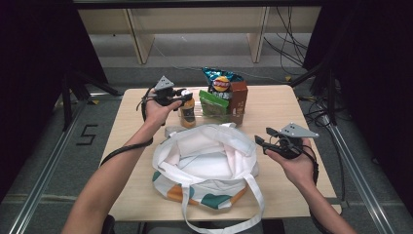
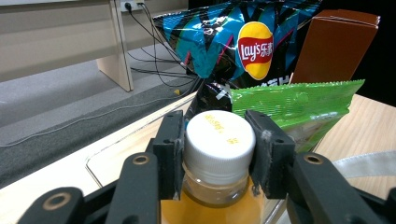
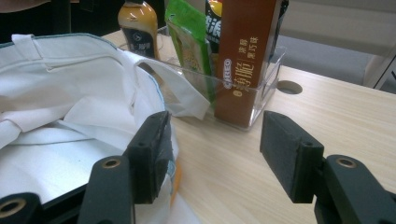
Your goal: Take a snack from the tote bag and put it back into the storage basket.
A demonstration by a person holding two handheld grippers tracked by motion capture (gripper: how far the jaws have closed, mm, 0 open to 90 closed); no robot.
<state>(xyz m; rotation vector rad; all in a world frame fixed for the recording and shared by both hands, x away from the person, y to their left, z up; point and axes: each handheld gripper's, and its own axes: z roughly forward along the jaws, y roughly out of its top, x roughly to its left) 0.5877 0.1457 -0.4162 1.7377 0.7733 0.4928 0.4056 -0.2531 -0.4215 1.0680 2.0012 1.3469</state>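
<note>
From the high view we see the left tongs [image 1: 185,95] at the cap of a bottle [image 1: 188,111] of orange-yellow drink, which stands at the left end of a clear tray [image 1: 238,118] at the far middle of the counter [image 1: 282,105]. Beside it in the tray stand a green packet [image 1: 212,102], a blue chip bag [image 1: 221,80] and a brown box [image 1: 238,97]. A white tote bag [image 1: 207,163] lies open nearer the person, and the right tongs [image 1: 264,137] hover to its right, apart and holding nothing. In the left gripper view, our left tongs [image 2: 218,151] are clamped on the bottle's white ribbed cap [image 2: 219,140], which bears small yellow print too fine to read; the chip bag [image 2: 233,42] behind reads "Lay's". In the right gripper view, the right tongs [image 3: 215,156] stand apart over bare counter [image 3: 327,112], and the brown box [image 3: 245,60] reads "OREO" down its side; the bottle's [image 3: 137,28] dark label shows here.
</note>
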